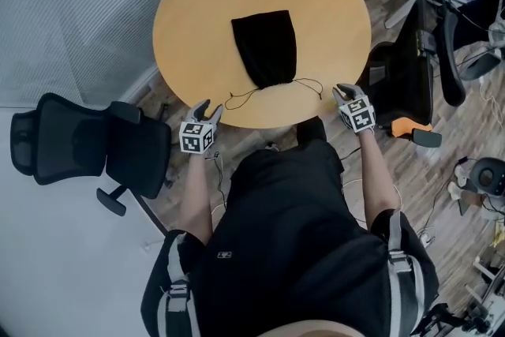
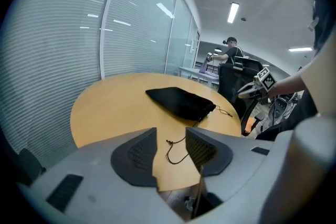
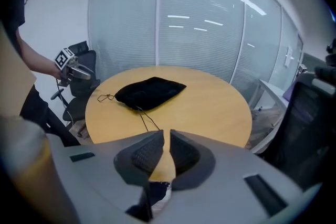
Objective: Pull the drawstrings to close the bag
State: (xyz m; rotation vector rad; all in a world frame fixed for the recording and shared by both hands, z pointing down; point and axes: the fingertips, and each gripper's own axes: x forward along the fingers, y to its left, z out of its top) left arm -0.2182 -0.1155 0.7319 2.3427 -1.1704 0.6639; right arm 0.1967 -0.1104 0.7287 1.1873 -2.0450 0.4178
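A black drawstring bag (image 1: 266,47) lies flat on the round wooden table (image 1: 197,4), its narrowed mouth toward me. Thin black cords trail from the mouth: one loops left (image 1: 241,99), the other runs right (image 1: 309,84). My left gripper (image 1: 207,108) hovers at the table's near edge, left of the cords, open with nothing between its jaws; in the left gripper view the left cord's loop (image 2: 176,152) lies on the table beyond them. My right gripper (image 1: 345,91) sits at the near right edge, its jaws a narrow gap apart and empty. The right cord (image 3: 147,120) lies ahead of it.
A black office chair (image 1: 87,142) stands left of the table and another (image 1: 410,75) to its right. Glass walls with blinds (image 3: 199,34) ring the far side. A person (image 2: 229,52) is at a desk in the background. Cables lie on the wooden floor (image 1: 473,138).
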